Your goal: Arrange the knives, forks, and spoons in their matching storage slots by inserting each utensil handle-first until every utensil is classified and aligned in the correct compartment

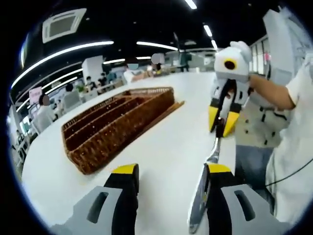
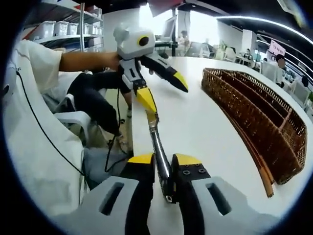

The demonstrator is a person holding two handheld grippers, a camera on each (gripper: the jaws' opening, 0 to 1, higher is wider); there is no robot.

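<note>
A metal utensil (image 1: 196,198) is held off the white table (image 1: 161,142) between both grippers; I cannot tell which kind it is. My right gripper (image 2: 165,159) is shut on one end of the utensil (image 2: 157,142). In the left gripper view the right gripper (image 1: 221,128) comes in from the right, held by a gloved hand. My left gripper (image 1: 171,171) is open, with the utensil lying against the inside of its right finger (image 1: 218,172). The left gripper (image 2: 168,102) shows its jaws spread. A brown wicker tray (image 1: 110,147) with long empty slots lies on the table, also seen as the tray (image 2: 234,103).
The person (image 2: 39,127) sits at the table's edge on a white chair (image 2: 73,118). Shelves with bins (image 2: 58,27) stand behind. Other people (image 1: 132,68) sit at far tables. A thin wooden strip (image 2: 254,156) runs along the tray's near side.
</note>
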